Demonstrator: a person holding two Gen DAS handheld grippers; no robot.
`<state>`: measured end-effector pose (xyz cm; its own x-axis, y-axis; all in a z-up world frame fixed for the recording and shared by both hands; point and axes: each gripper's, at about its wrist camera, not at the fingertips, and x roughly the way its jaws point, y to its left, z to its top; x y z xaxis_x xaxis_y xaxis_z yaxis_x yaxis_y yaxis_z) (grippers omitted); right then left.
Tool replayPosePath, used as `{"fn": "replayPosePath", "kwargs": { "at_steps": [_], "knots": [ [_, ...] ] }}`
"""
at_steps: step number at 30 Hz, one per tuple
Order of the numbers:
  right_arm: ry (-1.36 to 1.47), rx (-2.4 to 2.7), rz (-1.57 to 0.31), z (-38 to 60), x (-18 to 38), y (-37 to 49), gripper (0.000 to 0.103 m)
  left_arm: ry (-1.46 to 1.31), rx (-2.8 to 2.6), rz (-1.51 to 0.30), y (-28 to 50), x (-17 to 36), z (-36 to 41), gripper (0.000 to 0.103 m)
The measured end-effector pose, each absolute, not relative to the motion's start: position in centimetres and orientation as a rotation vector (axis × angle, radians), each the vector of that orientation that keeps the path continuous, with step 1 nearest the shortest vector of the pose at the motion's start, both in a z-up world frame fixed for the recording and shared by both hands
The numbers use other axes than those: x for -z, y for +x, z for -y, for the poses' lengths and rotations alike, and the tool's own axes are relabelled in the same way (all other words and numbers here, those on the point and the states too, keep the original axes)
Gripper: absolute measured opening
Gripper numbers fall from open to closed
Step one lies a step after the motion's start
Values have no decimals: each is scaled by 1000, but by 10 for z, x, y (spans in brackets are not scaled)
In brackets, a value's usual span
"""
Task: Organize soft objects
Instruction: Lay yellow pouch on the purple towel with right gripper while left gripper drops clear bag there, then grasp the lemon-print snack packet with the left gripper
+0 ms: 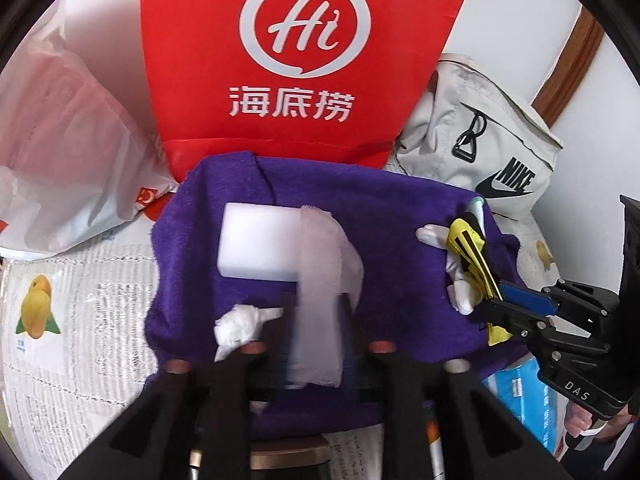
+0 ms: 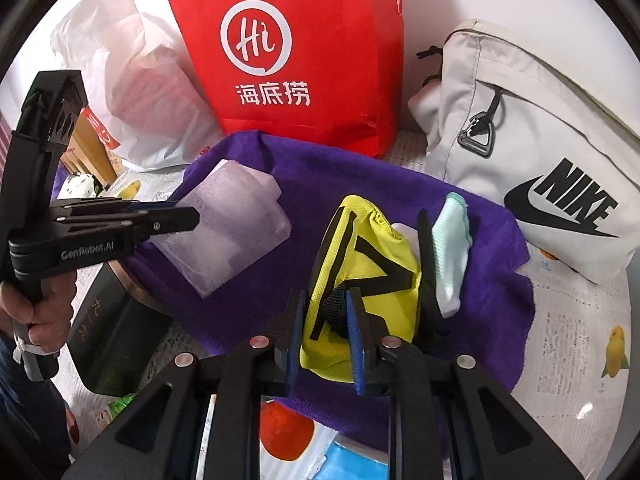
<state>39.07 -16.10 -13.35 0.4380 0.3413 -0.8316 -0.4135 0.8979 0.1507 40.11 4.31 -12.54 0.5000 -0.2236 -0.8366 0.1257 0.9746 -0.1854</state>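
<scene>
A purple towel (image 1: 400,220) lies spread on the table, also in the right wrist view (image 2: 360,184). On it rests a white sponge block (image 1: 256,240). My left gripper (image 1: 316,320) is shut on a strip of white gauze (image 1: 320,280) draped over the sponge; it shows in the right wrist view (image 2: 188,216) against the gauze (image 2: 224,224). A crumpled white tissue (image 1: 240,324) lies beside it. My right gripper (image 2: 328,340) is shut on a yellow and black pouch (image 2: 368,264), seen in the left wrist view (image 1: 472,248). A mint and white sock (image 2: 452,248) stands behind the pouch.
A red paper bag (image 1: 304,60) stands behind the towel, with a white plastic bag (image 1: 68,152) to its left and a grey Nike bag (image 2: 540,152) to its right. A blue box (image 1: 532,404) and a dark box (image 2: 116,340) lie near the front. Newspaper (image 1: 100,300) covers the table.
</scene>
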Motion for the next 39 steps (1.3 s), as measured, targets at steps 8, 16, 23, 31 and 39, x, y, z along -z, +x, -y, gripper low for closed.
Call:
{"fn": "replayPosePath", "kwargs": {
  "at_steps": [8,16,23,31,39],
  "knots": [
    [-35,-467,-989,165,126,385,51,-80,154,-1009,388,112,-51,57],
    [-12,-452,-946,177,103,354,51,-81,126,-939,352,83,-58,58],
    [-1,-454,-909,182,84,304,51,-71,128,-897,303,64,-54,58],
    [3,-465,-894,186,76,243,56,-69,137,-919,243,65,-51,59],
    [-5,-497,-912,180,87,186,60,-87,129,-966,189,86,-55,60]
  ]
}}
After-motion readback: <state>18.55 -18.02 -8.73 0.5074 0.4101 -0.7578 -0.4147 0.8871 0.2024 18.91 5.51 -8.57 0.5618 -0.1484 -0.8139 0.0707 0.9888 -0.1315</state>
